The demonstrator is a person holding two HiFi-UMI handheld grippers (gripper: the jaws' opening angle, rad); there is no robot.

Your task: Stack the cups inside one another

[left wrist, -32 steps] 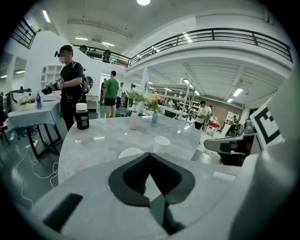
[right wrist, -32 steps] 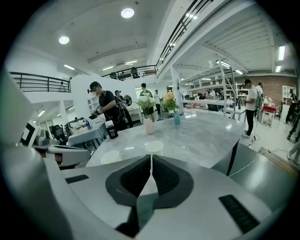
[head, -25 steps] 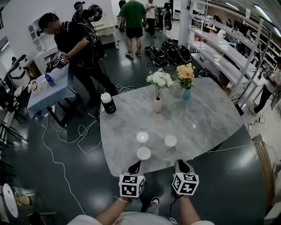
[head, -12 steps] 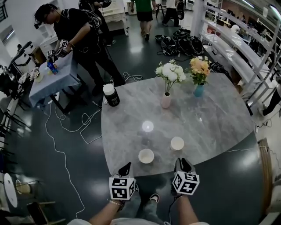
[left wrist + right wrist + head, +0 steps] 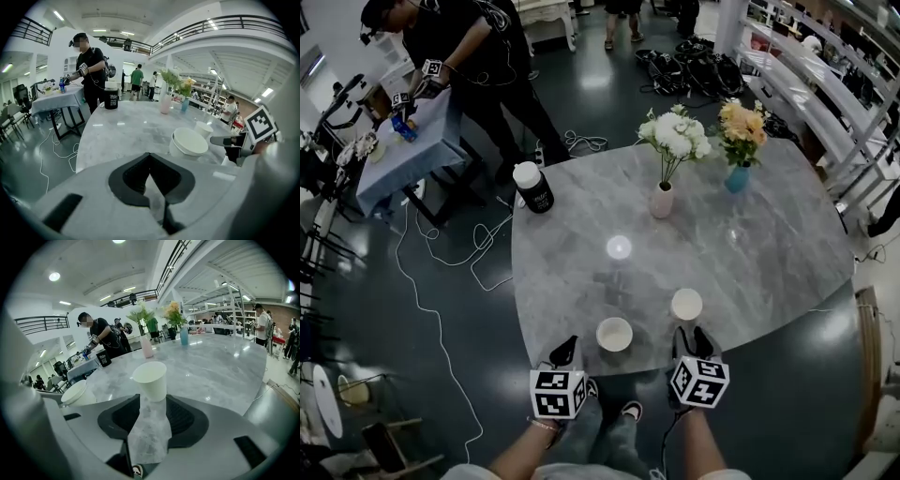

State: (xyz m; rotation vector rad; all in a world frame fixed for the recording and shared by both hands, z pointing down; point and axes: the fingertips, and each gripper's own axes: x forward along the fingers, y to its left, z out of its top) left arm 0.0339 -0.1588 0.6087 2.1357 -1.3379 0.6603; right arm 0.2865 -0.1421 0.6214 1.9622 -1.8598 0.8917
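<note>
The left gripper (image 5: pixel 566 347) is held low at the near edge of the table (image 5: pixel 750 244), jaws together with nothing between them. It is judged to be parked as the waiting hand, just short of the left cup (image 5: pixel 614 334). That cup is stood upright, mouth up, near the table edge, and is likely meant as the receiver, since a second cup can be dropped into an open mouth. The right cup (image 5: pixel 686 304) is stood upright too, slightly farther in and apart from the first, not yet nested. The right gripper (image 5: pixel 692 339) is lined up just behind it. Its jaws have just been opening and are parted, with the cup's foot seen just ahead of the gap and no pad pressed on it, so a grasp is judged prepared, not made. Layout is given by the head view: cups apart, both grippers near, black canister (image 5: pixel 532 187), pink vase (image 5: pixel 662 200) and blue vase (image 5: pixel 736 178) set well back, out of the way. Jaw state is not given there. The closed V is shown only in the left gripper view, the open gap only in the right gripper view. The other gripper's fingers are also caught in the left gripper view, beside the far cup.
</note>
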